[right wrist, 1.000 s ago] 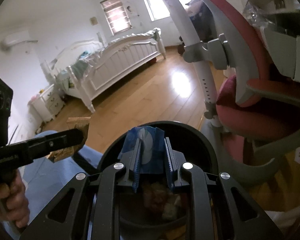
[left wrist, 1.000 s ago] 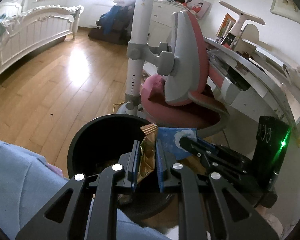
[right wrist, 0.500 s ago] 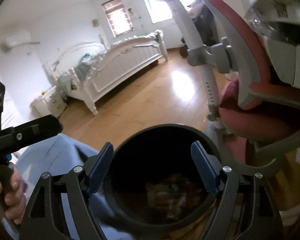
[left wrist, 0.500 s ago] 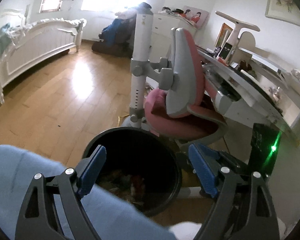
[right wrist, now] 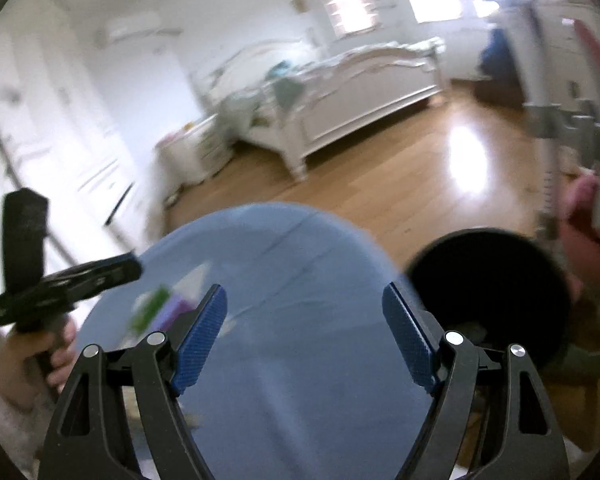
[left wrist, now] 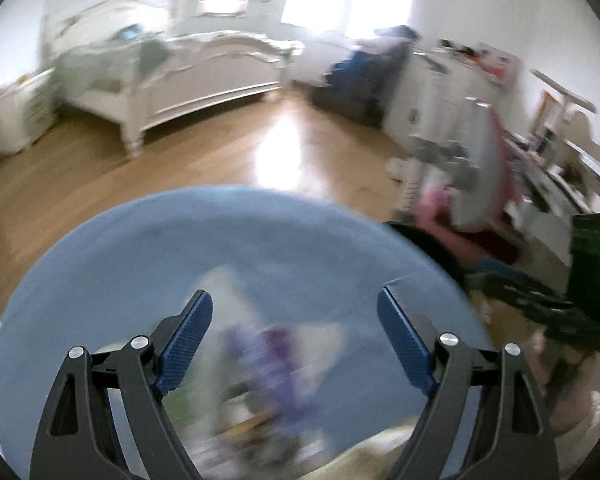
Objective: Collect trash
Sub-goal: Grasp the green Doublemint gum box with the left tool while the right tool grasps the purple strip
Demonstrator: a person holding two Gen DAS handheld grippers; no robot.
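Observation:
My left gripper (left wrist: 294,300) hovers over a round blue surface (left wrist: 148,280); its jaws stand wide and are closing slightly, with nothing between them. Blurred trash (left wrist: 268,356), purple, white and green, lies on that surface just below it. My right gripper (right wrist: 303,292) is open and empty above the same blue surface (right wrist: 300,360). The black bin (right wrist: 492,288) stands to its right with scraps in the bottom. Purple and green wrappers (right wrist: 160,308) lie at the left, near the left gripper (right wrist: 100,276), which a hand holds. Both views are motion-blurred.
A white bed (left wrist: 204,80) stands across the wooden floor (left wrist: 220,160). A pink and grey chair (left wrist: 480,184) and a cluttered desk (left wrist: 560,168) are at the right, beside the bin's rim (left wrist: 428,244). White cabinets (right wrist: 80,152) line the left wall.
Both grippers let go of their wrappers over the bin and opened wide. They then swung left and a little up, away from the bin and over the blue surface.

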